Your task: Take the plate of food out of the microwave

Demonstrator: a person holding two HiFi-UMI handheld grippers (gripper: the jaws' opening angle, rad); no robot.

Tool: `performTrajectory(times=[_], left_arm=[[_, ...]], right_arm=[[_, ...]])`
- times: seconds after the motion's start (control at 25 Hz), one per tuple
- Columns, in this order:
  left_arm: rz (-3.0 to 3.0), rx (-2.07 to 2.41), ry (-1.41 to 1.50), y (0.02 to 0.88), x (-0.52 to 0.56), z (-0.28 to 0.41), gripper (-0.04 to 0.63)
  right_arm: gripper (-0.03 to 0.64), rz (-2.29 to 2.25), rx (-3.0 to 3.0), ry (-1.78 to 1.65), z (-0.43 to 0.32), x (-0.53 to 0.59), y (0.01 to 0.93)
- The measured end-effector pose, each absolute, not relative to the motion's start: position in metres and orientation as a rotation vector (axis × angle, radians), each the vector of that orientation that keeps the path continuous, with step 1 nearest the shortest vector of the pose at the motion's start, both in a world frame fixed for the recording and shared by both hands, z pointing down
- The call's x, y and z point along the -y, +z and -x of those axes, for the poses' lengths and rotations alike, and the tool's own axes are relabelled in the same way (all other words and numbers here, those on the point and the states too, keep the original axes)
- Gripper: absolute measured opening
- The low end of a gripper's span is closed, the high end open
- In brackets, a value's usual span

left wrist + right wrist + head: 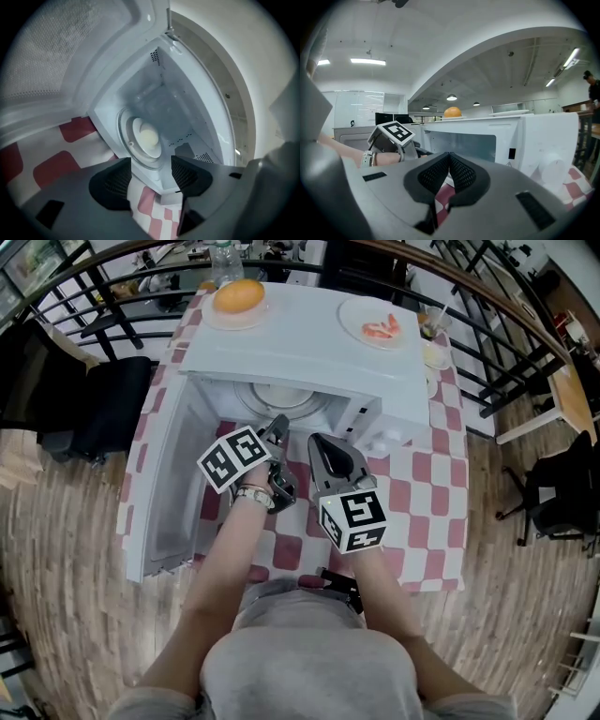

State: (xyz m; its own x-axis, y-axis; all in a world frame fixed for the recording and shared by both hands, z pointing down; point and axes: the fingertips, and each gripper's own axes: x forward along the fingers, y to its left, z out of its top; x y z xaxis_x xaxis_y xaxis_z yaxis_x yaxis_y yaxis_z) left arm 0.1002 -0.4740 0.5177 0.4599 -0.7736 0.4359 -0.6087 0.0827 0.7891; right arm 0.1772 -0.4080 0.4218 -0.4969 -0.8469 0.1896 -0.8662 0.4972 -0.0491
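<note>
The white microwave (309,362) stands on a red-and-white checked tablecloth, its door (164,493) swung open to the left. Inside, on the round glass turntable, sits a white plate (281,396) with a pale round piece of food (149,137). My left gripper (277,427) is just in front of the cavity mouth, pointed in at the plate. Its jaws stand open (151,165) with nothing between them. My right gripper (315,441) hovers beside it on the right, jaws shut (449,161) and empty, aimed across the microwave's front.
On top of the microwave rest a plate with an orange bun (238,298) and a plate with shrimp (380,326). A glass (433,324) stands at the table's right rear. A curved railing (497,306) runs behind, and a dark chair (103,409) is to the left.
</note>
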Motion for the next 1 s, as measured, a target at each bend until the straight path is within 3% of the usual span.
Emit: performTrajectory(times=[0.48,1.0], left_arm=[[-1.269,1.167,-0.224,0.583,0.501,-0.100,0.319],[-1.054,1.260,-0.227,0.598,0.534,-0.101,0.379]], right_arm=[[0.023,-1.483,2.553,0.291,-0.177,0.423,0.449],[0.023,-1.500,2.508,0.363,-0.185,0.433,0.469]])
